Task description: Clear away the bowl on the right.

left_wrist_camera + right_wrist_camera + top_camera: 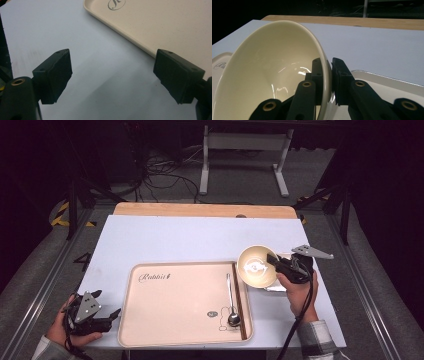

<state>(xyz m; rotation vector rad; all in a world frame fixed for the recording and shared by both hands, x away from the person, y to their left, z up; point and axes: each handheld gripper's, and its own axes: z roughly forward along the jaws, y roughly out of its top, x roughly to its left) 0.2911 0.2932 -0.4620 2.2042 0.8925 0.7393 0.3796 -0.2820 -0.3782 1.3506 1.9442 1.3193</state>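
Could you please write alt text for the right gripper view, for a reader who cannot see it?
The right gripper is shut on the wall of a cream bowl, one black jaw inside and one outside, with the bowl tilted on its side. Behind it lies a pale blue table cover, and a white dish's rim shows at right.
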